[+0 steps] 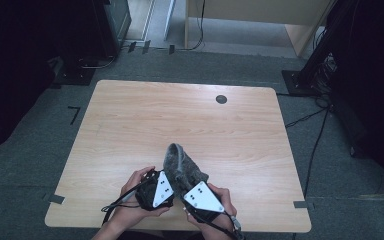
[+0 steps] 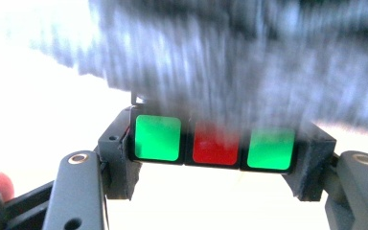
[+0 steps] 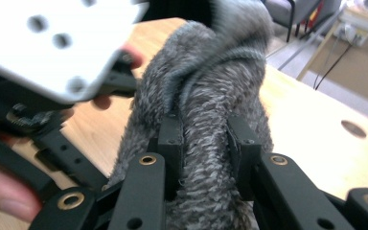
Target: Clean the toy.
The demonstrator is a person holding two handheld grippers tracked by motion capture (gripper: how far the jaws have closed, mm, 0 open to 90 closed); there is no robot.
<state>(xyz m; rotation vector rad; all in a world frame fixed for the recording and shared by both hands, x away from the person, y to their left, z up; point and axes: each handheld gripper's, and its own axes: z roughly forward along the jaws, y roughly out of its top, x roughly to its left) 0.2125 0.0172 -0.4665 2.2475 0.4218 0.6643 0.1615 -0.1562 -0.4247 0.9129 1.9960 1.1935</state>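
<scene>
Jaws of both the left gripper (image 1: pixel 167 176) and right gripper (image 3: pixel 203 136) pinch the grey fuzzy cloth (image 1: pixel 182 165) near the table's (image 1: pixel 130 125) front edge; its long axis runs away from them.

In the left gripper view the grey cloth (image 2: pixel 230 62) is a blur across the top, its weave smeared, and the upper and right picture edges cut it off. The desk behind it is washed out to white, so no grain can be told. The lower edge cuts the black fingers (image 2: pixel 79 191).

In the right gripper view the cloth's top runs off the upper edge and its lower end off the bottom edge. The left gripper (image 3: pixel 52 48) is cut by the top and left edges.

In the high view the grey plates hide the fingertips of both grippers, and the bottom edge cuts off the person's forearms (image 1: pixel 115 227).
</scene>
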